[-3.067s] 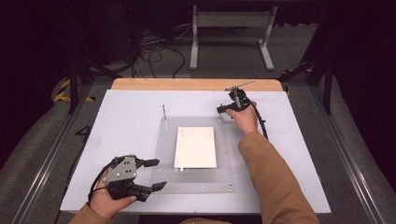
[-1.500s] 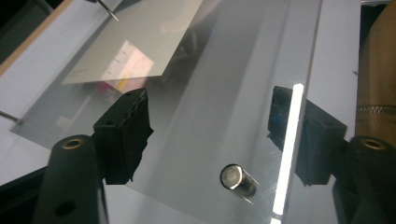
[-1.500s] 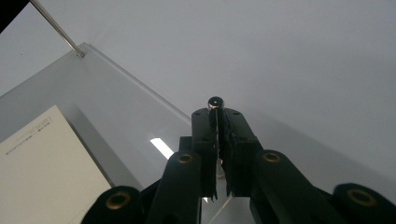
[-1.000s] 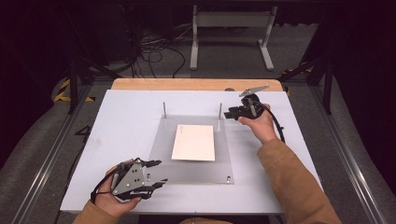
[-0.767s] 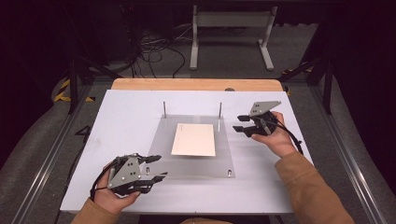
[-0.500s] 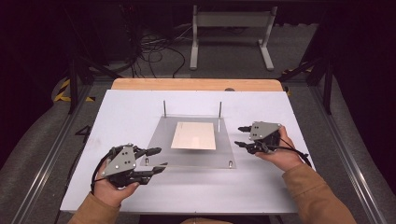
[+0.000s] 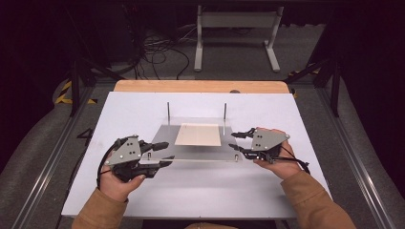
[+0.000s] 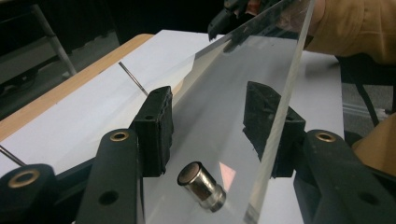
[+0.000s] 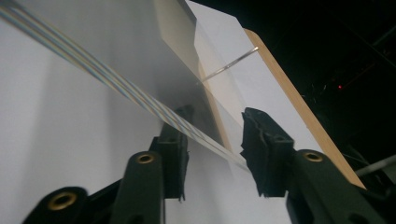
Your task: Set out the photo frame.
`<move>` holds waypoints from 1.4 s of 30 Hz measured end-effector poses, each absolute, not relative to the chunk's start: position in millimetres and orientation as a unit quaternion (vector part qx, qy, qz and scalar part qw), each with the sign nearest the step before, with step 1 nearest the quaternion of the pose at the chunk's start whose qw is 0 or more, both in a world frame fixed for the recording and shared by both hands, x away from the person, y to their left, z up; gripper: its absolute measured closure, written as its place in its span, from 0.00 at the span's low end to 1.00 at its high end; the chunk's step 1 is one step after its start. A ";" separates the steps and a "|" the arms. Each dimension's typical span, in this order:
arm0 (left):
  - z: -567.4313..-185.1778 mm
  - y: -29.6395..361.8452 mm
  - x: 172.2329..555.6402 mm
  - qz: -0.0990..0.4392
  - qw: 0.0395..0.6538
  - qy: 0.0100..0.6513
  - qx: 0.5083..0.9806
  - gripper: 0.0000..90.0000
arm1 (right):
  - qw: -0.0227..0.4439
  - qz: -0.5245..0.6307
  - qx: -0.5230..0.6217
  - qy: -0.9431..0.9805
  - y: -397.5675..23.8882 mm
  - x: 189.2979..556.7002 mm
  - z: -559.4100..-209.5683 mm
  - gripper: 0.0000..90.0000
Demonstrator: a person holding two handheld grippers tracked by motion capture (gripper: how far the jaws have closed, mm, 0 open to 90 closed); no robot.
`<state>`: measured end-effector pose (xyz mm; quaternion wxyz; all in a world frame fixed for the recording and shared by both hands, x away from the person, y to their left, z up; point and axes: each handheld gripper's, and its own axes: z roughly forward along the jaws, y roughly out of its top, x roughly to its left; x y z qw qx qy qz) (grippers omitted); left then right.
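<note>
Here, clear plate [image 8: 243,93] edge between left tongs [image 8: 210,135], metal stud [image 8: 201,185] close-up

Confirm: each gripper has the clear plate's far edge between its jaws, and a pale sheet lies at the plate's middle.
No: the high view shows the left gripper and right gripper straddling the clear plate at its near edge, jaws having just been closing. The pale sheet is central.

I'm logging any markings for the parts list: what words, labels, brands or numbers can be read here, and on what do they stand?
None: no readable text anywhere.
The clear plate, the cream sheet under it, the white table and both grippers, left and right, bear no legible lettering.
</note>
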<state>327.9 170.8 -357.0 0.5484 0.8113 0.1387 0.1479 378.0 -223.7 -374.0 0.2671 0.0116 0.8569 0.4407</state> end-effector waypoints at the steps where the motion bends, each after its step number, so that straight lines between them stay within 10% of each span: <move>1: -356.5 170.9 328.4 0.147 0.549 0.140 0.811 0.57 | 0.267 0.442 0.007 0.856 -221.4 377.0 -373.8 0.75; 12: -372.7 176.6 340.6 0.172 0.532 0.182 0.809 0.28 | 0.283 0.461 0.029 0.841 -219.8 377.3 -370.3 0.80; 42: -360.2 167.2 367.7 0.312 0.536 0.159 0.768 0.58 | 0.340 0.458 0.037 0.820 -217.9 374.6 -342.7 0.83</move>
